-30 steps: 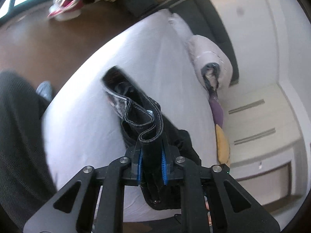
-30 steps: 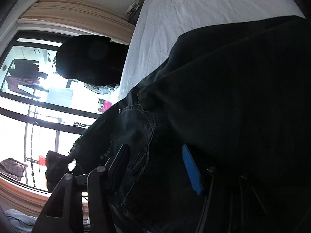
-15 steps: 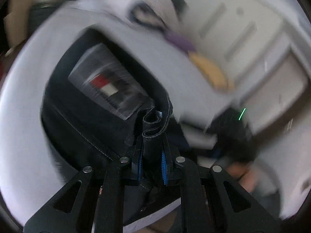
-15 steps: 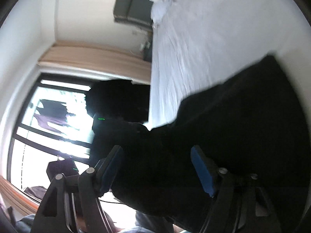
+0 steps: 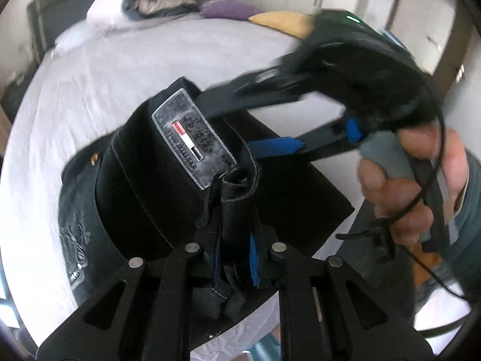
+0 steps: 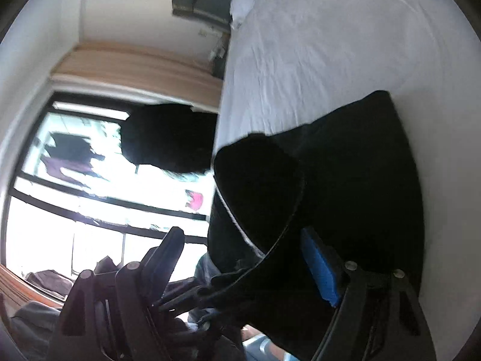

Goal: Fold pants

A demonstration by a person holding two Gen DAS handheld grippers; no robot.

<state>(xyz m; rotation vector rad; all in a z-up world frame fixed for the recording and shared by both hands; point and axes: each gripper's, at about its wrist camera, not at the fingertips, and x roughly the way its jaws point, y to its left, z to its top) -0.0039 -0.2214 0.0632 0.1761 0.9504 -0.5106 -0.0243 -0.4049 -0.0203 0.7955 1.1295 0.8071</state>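
Black pants (image 5: 150, 180) lie bunched on the white bed sheet (image 5: 120, 75), their leather label patch (image 5: 192, 138) facing up. My left gripper (image 5: 234, 246) is shut on a rolled piece of the waistband, held a little above the bed. My right gripper (image 5: 228, 126) comes in from the upper right, held by a hand (image 5: 405, 186). Its jaws are opening wide. In the right wrist view the right gripper (image 6: 240, 240) has dark pants cloth (image 6: 345, 180) between its fingers, and the blue pad (image 6: 318, 267) does not press on it.
Folded bedding (image 5: 156, 0), a purple cushion (image 5: 228, 10) and a yellow cushion (image 5: 282, 22) line the bed's far end. Pale wardrobe doors (image 5: 390, 15) stand behind. A bright window (image 6: 90, 195) fills the left of the right wrist view, beside the bed sheet (image 6: 315, 45).
My left gripper has swung across the bed and rolled, carrying the waistband. The right gripper's jaws have widened and come off the pants cloth.
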